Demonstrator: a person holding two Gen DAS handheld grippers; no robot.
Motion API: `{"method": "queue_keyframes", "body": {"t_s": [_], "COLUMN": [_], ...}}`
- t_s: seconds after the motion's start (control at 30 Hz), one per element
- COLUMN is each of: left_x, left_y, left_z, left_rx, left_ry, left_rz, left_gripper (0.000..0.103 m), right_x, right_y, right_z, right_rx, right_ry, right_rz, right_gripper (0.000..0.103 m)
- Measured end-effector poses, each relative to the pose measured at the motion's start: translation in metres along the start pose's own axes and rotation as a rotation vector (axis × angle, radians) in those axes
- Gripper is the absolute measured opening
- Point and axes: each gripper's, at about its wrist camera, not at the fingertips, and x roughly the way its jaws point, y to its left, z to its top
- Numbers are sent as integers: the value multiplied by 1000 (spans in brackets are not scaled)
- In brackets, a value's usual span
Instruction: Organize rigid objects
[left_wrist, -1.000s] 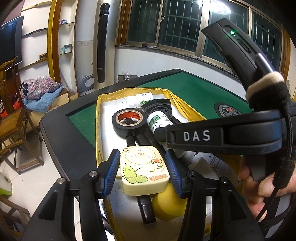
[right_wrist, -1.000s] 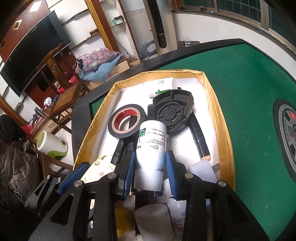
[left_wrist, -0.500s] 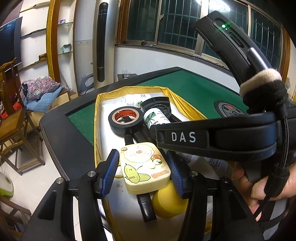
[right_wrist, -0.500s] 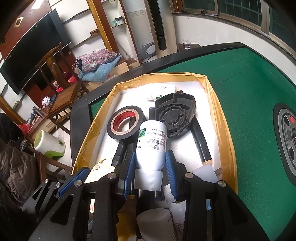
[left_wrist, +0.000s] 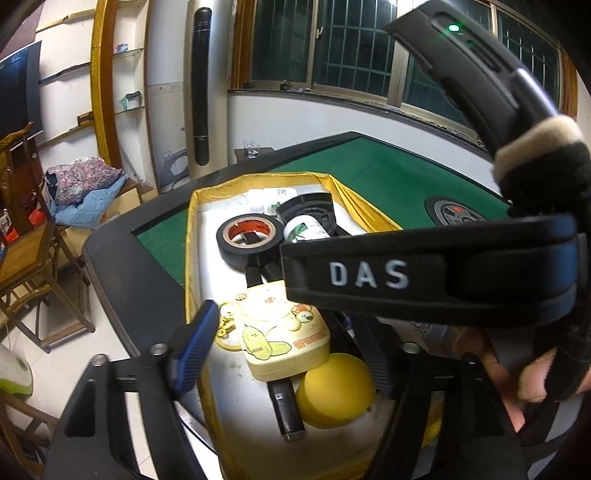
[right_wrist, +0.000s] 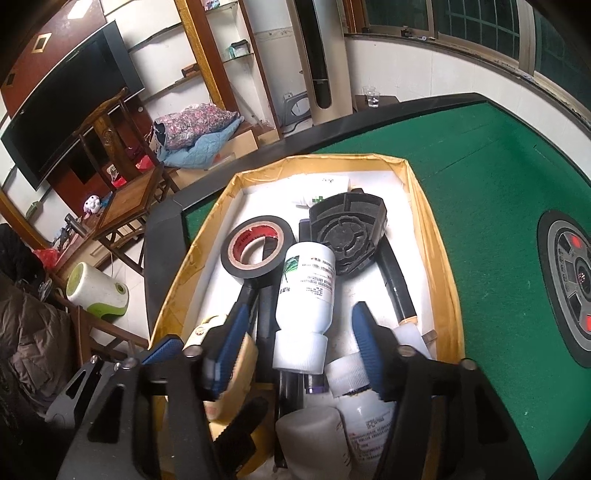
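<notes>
From my left wrist camera, my left gripper (left_wrist: 288, 347) is opening its jaws. The cream case (left_wrist: 282, 328) with cartoon pictures lies between them, but the blue pads (left_wrist: 192, 350) stand clear of it on both sides, so I hold nothing. The case rests in the box (left_wrist: 192, 258), leaning on a yellow ball (left_wrist: 334, 395) and across a black rod (left_wrist: 286, 410). Farther back in the box are the tape roll (left_wrist: 247, 240) and a white bottle (left_wrist: 306, 229). My right gripper's body crosses the upper right of this view, with my right hand (left_wrist: 517, 373) under it.

From my right wrist camera, my right gripper (right_wrist: 299, 332) is also opening its jaws. The white bottle (right_wrist: 306, 299) lies between them with its ribbed cap toward me, and there is a gap on each side, so the pads do not press it. It lies in the box (right_wrist: 439, 266), its far end between the tape roll (right_wrist: 258, 245) and a black round part (right_wrist: 347, 230). Other white bottles (right_wrist: 365, 410) lie below it, close to me. At the left I see one blue pad (right_wrist: 162, 349) of my left gripper beside the cream case (right_wrist: 236, 369). The box stands on the green table (right_wrist: 498, 184).
</notes>
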Motion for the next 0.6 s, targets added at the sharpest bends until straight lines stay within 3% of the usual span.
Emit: {"method": "queue_keyframes", "body": {"t_s": [0.17, 0.6], "left_x": [-8, -40], "left_y": [-2, -24], "left_z": [4, 9], "left_rx": [-4, 57], "left_ry": [-11, -131], "left_rz": [-2, 32], "left_gripper": [81, 81], "right_x": [-10, -51], "right_y": [3, -8], "right_z": [-1, -15], "right_rx": [-14, 33], "right_ry": [-25, -106], "right_rz": [-19, -41], "right_gripper": [70, 82]}}
